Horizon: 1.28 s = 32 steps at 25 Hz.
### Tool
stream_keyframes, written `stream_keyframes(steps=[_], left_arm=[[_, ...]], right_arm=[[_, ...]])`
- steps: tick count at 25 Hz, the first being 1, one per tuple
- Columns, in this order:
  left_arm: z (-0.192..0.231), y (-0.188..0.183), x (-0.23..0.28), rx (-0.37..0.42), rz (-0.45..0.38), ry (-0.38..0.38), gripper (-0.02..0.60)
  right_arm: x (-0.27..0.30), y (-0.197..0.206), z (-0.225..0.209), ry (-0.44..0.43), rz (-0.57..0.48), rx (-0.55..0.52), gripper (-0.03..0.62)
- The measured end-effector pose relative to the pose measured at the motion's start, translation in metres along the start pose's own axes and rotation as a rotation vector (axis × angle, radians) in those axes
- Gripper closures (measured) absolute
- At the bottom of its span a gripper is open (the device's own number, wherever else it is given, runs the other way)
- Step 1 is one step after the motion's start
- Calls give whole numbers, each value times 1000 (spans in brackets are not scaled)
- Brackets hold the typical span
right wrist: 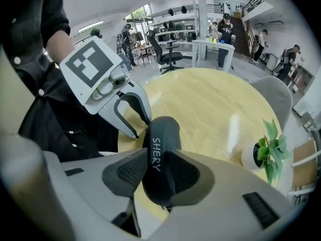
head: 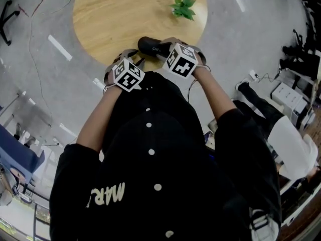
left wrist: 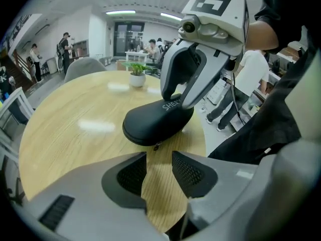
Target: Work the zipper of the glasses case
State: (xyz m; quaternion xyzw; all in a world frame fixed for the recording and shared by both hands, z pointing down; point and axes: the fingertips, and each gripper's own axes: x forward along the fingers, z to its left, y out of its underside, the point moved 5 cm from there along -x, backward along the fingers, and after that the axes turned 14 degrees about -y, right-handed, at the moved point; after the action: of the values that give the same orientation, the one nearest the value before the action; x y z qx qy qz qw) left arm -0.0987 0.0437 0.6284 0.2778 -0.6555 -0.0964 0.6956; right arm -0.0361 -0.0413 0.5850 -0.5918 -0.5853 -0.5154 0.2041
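Glasses case (left wrist: 153, 122) looks light, stiff-shelled and smooth; the right gripper (right wrist: 153, 172) clamps it. Left gripper (left wrist: 159, 172), part-open and empty, should pinch the small zipper pull (left wrist: 156, 146).

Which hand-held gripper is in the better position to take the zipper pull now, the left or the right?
Left. The left hand-held gripper is open and empty, with the zipper pull of the case just ahead of its jaws. The right hand-held gripper is clamped on the case.
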Motion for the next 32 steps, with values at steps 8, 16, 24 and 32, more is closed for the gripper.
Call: stream_keyframes(steps=[8, 16, 24, 32], left_arm=[[1, -5, 12, -21, -8, -84, 512], [-3, -5, 10, -8, -9, -109, 558], [-7, -2, 5, 123, -35, -49, 577], [-1, -1, 1, 173, -9, -45, 578]], right_arm=[[1, 0, 1, -10, 5, -15, 450], [1, 1, 0, -10, 0, -20, 450], [1, 0, 0, -6, 8, -21, 450], [2, -2, 3, 13, 32, -24, 450]])
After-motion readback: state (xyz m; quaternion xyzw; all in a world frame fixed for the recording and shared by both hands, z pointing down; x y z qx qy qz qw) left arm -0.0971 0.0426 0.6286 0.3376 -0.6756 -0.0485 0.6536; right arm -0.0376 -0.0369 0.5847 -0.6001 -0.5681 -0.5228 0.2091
